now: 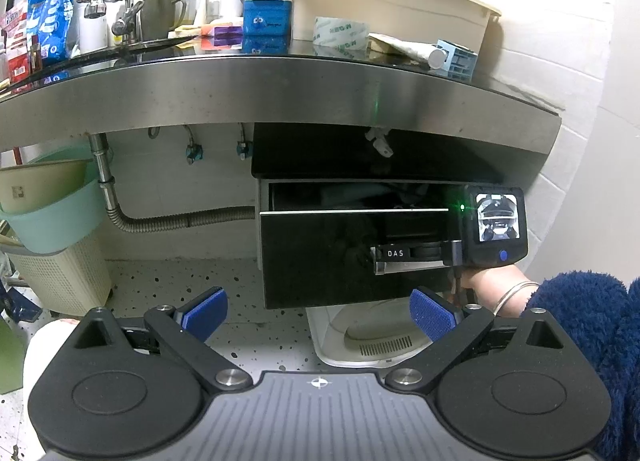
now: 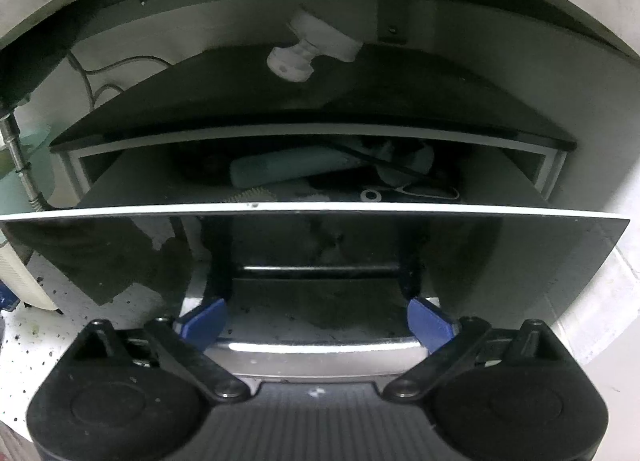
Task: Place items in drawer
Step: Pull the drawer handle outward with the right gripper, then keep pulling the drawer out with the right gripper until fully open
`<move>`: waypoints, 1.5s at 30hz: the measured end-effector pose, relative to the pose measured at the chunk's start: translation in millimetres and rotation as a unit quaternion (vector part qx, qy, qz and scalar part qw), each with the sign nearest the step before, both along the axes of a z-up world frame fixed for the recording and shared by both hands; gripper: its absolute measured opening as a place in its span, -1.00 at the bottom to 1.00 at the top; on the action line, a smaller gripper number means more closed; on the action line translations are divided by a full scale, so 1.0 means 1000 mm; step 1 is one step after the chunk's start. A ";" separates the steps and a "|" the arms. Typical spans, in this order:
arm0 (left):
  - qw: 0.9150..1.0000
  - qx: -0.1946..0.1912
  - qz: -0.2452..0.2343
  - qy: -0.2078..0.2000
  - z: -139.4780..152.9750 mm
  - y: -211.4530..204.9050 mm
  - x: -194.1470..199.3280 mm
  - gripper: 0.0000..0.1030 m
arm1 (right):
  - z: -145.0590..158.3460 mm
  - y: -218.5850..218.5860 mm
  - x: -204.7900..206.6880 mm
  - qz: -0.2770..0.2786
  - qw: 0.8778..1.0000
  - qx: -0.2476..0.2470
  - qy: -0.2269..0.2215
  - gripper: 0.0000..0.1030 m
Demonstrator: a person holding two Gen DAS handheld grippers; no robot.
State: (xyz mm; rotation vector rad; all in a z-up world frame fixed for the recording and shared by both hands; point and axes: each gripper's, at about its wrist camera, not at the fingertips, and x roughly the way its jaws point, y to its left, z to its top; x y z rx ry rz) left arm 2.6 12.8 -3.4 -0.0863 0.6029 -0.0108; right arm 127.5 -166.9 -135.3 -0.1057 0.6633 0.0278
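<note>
A black glossy drawer (image 1: 344,253) under the steel counter (image 1: 280,97) stands pulled partly out. In the left wrist view my right gripper (image 1: 416,257) is at the drawer's front by its metal handle (image 1: 404,267). My left gripper (image 1: 318,315) is open and empty, held back from the drawer above the floor. In the right wrist view my right gripper (image 2: 318,321) is open, its blue pads (image 2: 204,321) on either side of the handle (image 2: 316,347). Inside the drawer (image 2: 312,233) lie a pale green tube (image 2: 280,169), a white brush (image 2: 252,196) and other small items.
On the counter stand a blue tin (image 1: 266,21), a tape roll (image 1: 340,35), a beige bin (image 1: 384,1), bottles and a tap (image 1: 120,13). A teal basin (image 1: 52,201) and cream basket (image 1: 60,273) sit at left, a white appliance (image 1: 372,337) under the drawer.
</note>
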 end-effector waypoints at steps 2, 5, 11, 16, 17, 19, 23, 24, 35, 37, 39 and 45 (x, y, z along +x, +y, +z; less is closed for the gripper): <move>1.000 -0.001 0.000 -0.001 0.000 0.001 0.000 0.92 | -0.001 -0.001 0.000 0.003 1.000 0.000 -0.001 0.90; 1.000 -0.001 0.000 -0.001 0.000 0.000 0.000 0.92 | 0.000 0.000 0.001 0.002 1.000 0.001 0.003 0.90; 1.000 -0.003 0.001 -0.002 0.001 0.001 -0.001 0.92 | 0.002 0.001 0.001 0.001 1.000 0.000 0.014 0.90; 1.000 -0.006 0.001 -0.004 0.001 0.001 -0.002 0.92 | 0.003 0.000 -0.003 0.001 1.000 0.000 0.011 0.90; 1.000 -0.006 0.001 -0.005 0.002 0.001 -0.002 0.92 | 0.003 0.000 -0.004 0.001 1.000 0.000 0.012 0.90; 1.000 -0.008 0.000 -0.007 0.003 0.002 -0.002 0.92 | 0.003 0.000 -0.006 0.001 1.000 0.000 0.013 0.91; 1.000 -0.008 -0.002 -0.009 0.004 0.002 -0.003 0.92 | 0.004 0.000 -0.010 0.001 1.000 -0.001 0.016 0.90; 1.000 -0.007 0.000 -0.010 0.004 0.002 -0.003 0.92 | 0.005 0.000 -0.011 0.001 1.000 -0.001 0.016 0.91; 1.000 -0.014 0.003 -0.014 0.006 0.004 -0.005 0.92 | 0.007 0.000 -0.019 -0.001 1.000 -0.002 0.025 0.91; 1.000 -0.012 0.002 -0.014 0.006 0.004 -0.005 0.92 | 0.009 0.000 -0.018 -0.002 1.000 -0.002 0.029 0.91; 1.000 -0.010 0.003 -0.014 0.007 0.003 -0.005 0.92 | 0.011 0.002 -0.017 -0.002 0.999 -0.002 0.033 0.91; 1.000 -0.013 0.006 -0.014 0.007 0.004 -0.004 0.92 | 0.012 0.004 -0.013 -0.004 0.999 -0.002 0.040 0.91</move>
